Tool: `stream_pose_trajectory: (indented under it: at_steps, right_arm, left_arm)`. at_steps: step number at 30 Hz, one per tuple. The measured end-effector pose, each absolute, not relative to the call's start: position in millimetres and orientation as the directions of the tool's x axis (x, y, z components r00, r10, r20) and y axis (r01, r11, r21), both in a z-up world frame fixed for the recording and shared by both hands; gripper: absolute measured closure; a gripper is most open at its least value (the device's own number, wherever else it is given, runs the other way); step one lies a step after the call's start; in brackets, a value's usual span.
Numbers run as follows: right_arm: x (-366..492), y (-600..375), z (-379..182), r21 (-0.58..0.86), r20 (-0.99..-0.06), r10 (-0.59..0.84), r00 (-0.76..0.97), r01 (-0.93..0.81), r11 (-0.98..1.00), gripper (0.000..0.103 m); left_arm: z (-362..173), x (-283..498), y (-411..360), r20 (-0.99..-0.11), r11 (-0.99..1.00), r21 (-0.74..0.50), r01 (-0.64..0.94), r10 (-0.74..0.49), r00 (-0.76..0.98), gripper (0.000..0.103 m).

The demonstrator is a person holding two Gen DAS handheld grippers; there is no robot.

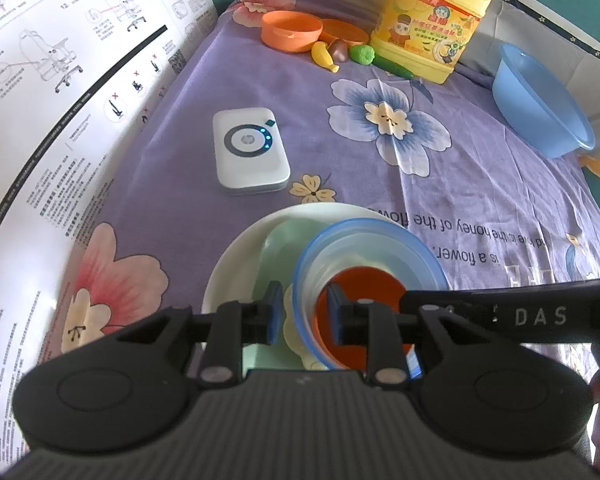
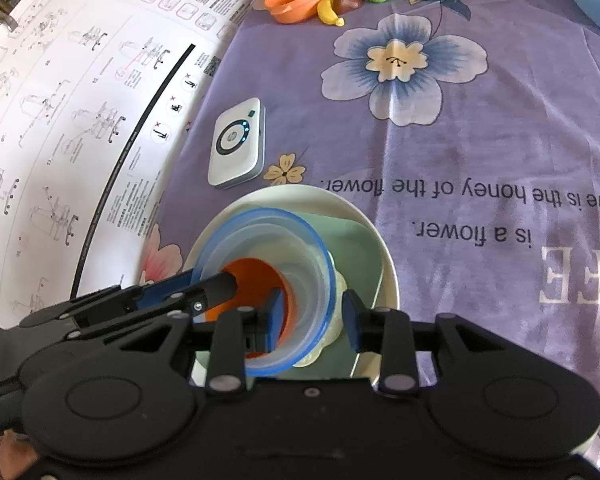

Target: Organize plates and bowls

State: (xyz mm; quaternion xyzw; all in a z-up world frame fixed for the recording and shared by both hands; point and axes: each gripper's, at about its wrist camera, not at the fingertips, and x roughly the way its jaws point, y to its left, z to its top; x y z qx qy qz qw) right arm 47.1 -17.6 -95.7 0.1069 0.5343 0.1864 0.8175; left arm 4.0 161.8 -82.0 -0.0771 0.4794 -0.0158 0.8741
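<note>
Several dishes already nest between your jaws: both grippers (image 1: 300, 312) (image 2: 314, 316) straddle the clear bowl's rim (image 1: 370, 256) narrowly, apparently unpinched; orange bowls (image 1: 291, 30) beyond remain.

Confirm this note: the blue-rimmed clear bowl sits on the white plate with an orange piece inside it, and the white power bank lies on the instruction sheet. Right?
One error: the white power bank lies on the purple flowered cloth, beside the instruction sheet, as the left wrist view shows. The rest stands.

a purple flowered cloth (image 1: 480, 184) covers the surface, brightly lit, beside a large printed sheet (image 1: 40, 120).
</note>
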Motion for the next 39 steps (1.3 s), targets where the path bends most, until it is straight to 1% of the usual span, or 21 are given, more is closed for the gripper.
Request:
stream_pose_trajectory:
  at_steps: [1,3,4,6,7,8,9,10,11,13,15,22,27,39]
  right_arm:
    - [46.3,-19.1,-94.7,0.372,-0.833,0.417,0.364,-0.190,0.909,0.070]
    - [43.5,-21.0,-91.2,0.373,-0.826,0.419,0.378,-0.192,0.908,0.067]
    - [41.8,-22.6,-89.0,0.367,-0.823,0.415,0.388,-0.194,0.909,0.062]
    - [36.6,-25.8,-82.3,0.350,-0.814,0.403,0.418,-0.200,0.915,0.049]
    - [34.3,-27.8,-79.2,0.340,-0.810,0.394,0.434,-0.199,0.919,0.037]
    - [30.2,-31.8,-74.7,0.328,-0.802,0.382,0.459,-0.196,0.924,0.023]
    - [27.5,-35.2,-71.6,0.326,-0.794,0.380,0.475,-0.196,0.925,0.018]
    - [24.2,-39.7,-67.9,0.326,-0.784,0.380,0.490,-0.195,0.925,0.010]
    - [19.5,-44.7,-64.1,0.325,-0.775,0.378,0.506,-0.193,0.926,0.006]
    - [11.0,-52.6,-58.8,0.308,-0.762,0.364,0.536,-0.195,0.931,0.005]
    - [3.7,-59.5,-55.6,0.298,-0.754,0.351,0.556,-0.187,0.936,0.000]
    - [-28.1,-74.7,-49.0,0.266,-0.731,0.325,0.600,-0.187,0.946,0.000]
    - [-46.7,-77.0,-51.2,0.258,-0.731,0.322,0.601,-0.193,0.947,0.000]
    - [-80.5,-65.8,-42.6,0.155,-0.696,0.291,0.656,-0.259,0.953,0.000]
  left_arm:
    - [-80.9,3.2,161.9,-0.833,0.988,-0.149,-0.047,-0.100,0.543,0.076]
    - [-77.6,0.5,162.5,-0.824,0.988,-0.147,-0.044,-0.098,0.557,0.066]
    - [-75.6,-1.2,162.4,-0.819,0.989,-0.143,-0.044,-0.094,0.566,0.063]
    - [-70.3,-6.2,162.1,-0.805,0.991,-0.127,-0.044,-0.077,0.588,0.044]
    - [-67.5,-8.7,162.3,-0.797,0.992,-0.112,-0.052,-0.058,0.601,0.035]
    - [-64.5,-11.2,163.7,-0.788,0.993,-0.102,-0.060,-0.043,0.615,0.029]
    - [-61.6,-14.0,166.0,-0.778,0.992,-0.103,-0.067,-0.038,0.628,0.013]
    - [-58.7,-16.9,168.4,-0.767,0.991,-0.110,-0.072,-0.039,0.641,0.006]
    - [-55.4,-20.4,170.9,-0.753,0.990,-0.120,-0.073,-0.043,0.657,0.000]
    - [-49.7,-25.9,173.5,-0.733,0.990,-0.129,-0.064,-0.052,0.678,0.000]
    - [-45.2,-30.6,173.1,-0.722,0.991,-0.126,-0.051,-0.056,0.689,0.000]
    - [-30.8,-54.4,164.8,-0.679,0.994,-0.107,0.034,-0.098,0.728,0.000]
    - [-28.5,-71.3,156.3,-0.664,0.993,-0.077,0.094,-0.121,0.738,0.000]
    - [-27.7,-99.1,158.8,-0.645,0.990,-0.078,0.115,-0.138,0.752,0.000]
